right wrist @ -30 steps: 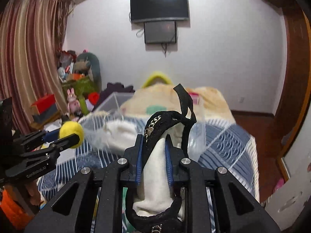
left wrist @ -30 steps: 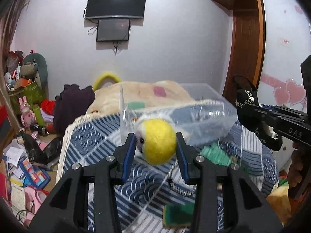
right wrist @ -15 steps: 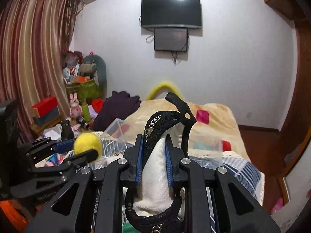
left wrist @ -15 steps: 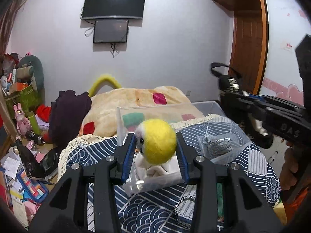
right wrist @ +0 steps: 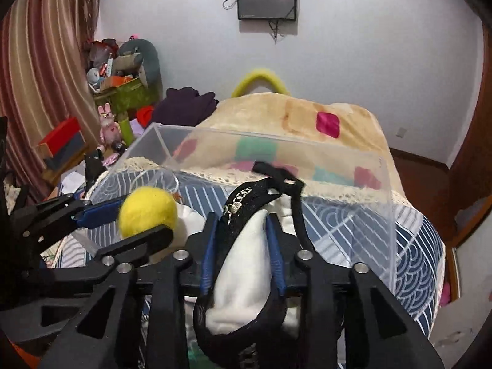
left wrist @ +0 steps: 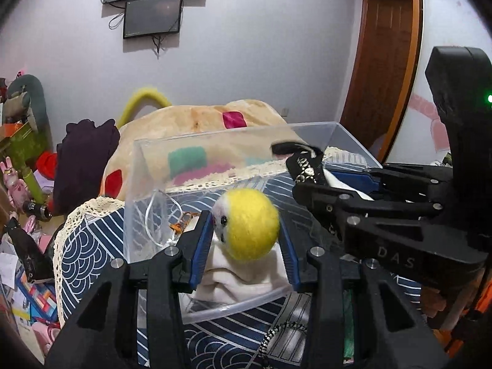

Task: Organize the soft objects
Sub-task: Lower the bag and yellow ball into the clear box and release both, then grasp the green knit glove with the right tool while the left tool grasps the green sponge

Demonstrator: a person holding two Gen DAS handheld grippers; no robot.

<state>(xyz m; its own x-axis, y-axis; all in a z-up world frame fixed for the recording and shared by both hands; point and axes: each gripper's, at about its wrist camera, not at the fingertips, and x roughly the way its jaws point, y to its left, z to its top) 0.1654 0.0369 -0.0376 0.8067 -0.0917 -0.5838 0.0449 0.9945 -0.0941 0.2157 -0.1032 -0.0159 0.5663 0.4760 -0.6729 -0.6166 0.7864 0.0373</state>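
Observation:
My left gripper (left wrist: 246, 233) is shut on a yellow felt ball with a white face (left wrist: 249, 224), held over the near part of a clear plastic box (left wrist: 215, 141). The ball also shows in the right wrist view (right wrist: 147, 212). My right gripper (right wrist: 241, 236) is shut on a white sock with a black studded strap (right wrist: 243, 264) and hangs over the same box (right wrist: 338, 156); it shows at the right in the left wrist view (left wrist: 310, 169). White cloth (left wrist: 233, 279) and a white cord (left wrist: 156, 215) lie in the box.
The box stands on a blue wave-pattern cloth with a lace edge (left wrist: 89, 243). Behind it lie a beige blanket with coloured patches (right wrist: 307, 123) and a dark purple garment (left wrist: 83, 156). Toys and boxes clutter the floor at the left (right wrist: 104, 123). A green sponge is at bottom right (left wrist: 347, 323).
Both grippers have moved forward and down over the clear box, each keeping its hold. The box now fills the middle of both views.

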